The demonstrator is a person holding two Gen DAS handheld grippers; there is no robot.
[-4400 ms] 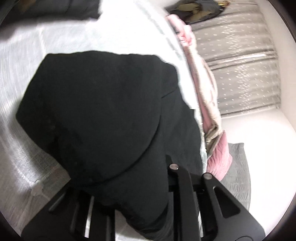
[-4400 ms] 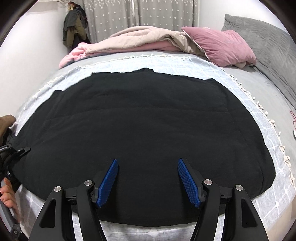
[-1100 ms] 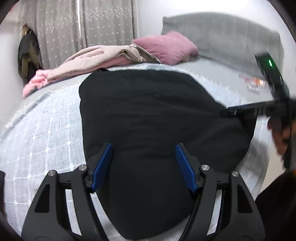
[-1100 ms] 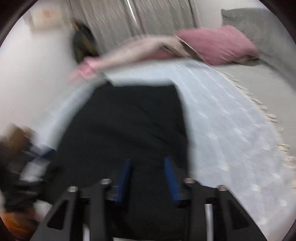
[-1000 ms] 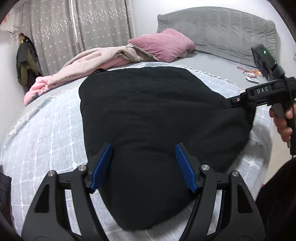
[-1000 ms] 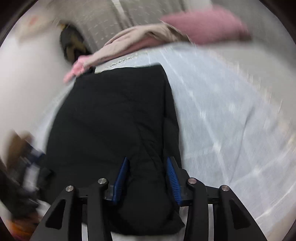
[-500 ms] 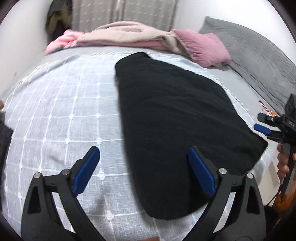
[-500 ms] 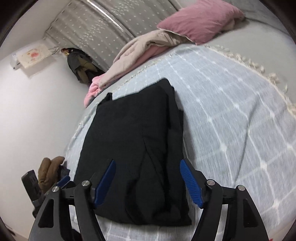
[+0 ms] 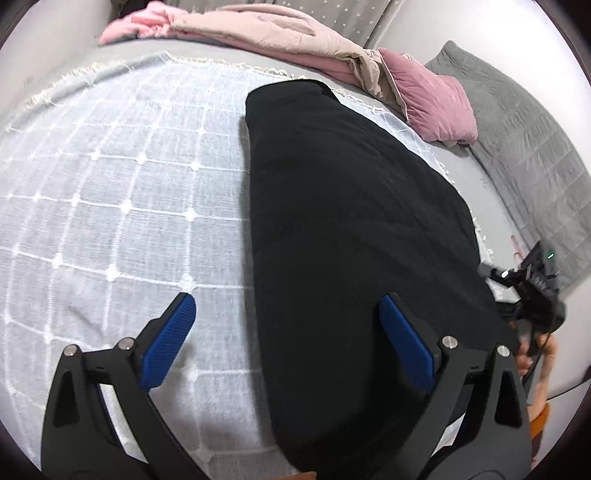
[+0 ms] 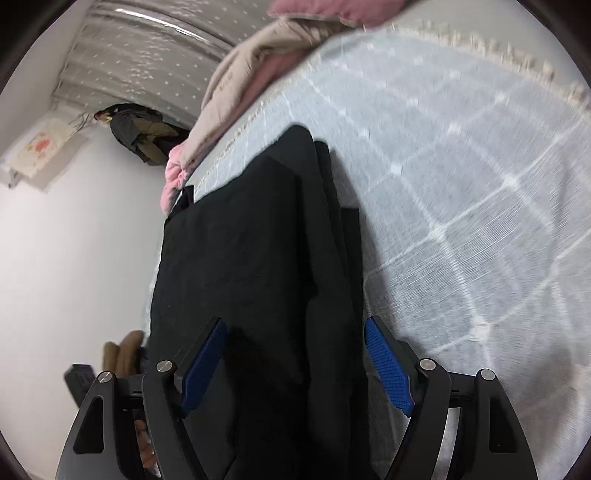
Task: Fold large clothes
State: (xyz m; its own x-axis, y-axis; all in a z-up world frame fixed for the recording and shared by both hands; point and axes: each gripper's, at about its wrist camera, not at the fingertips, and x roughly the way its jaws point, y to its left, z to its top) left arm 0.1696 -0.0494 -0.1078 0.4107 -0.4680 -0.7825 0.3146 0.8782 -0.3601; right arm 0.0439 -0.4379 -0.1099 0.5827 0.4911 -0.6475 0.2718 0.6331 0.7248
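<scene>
A large black garment [image 9: 351, 229] lies folded lengthwise into a long strip on the white checked bedspread [image 9: 110, 192]. My left gripper [image 9: 288, 332] is open and empty above the garment's near left edge. My right gripper [image 10: 295, 354] is open and empty over the near end of the garment [image 10: 258, 258], whose folded layers show along its right side. The right gripper also shows at the right edge of the left wrist view [image 9: 532, 284].
A pink and beige duvet [image 9: 266, 33] and a pink pillow [image 9: 436, 99] lie at the far side of the bed. A grey headboard [image 9: 524, 140] stands at the right. A dark coat [image 10: 136, 133] hangs by the curtain. Brown objects [image 10: 122, 350] sit beside the bed.
Both grippers have opened wider and moved closer to the garment. The left view has shifted left, showing more bedspread. The right view has tilted and dropped lower over the garment's end.
</scene>
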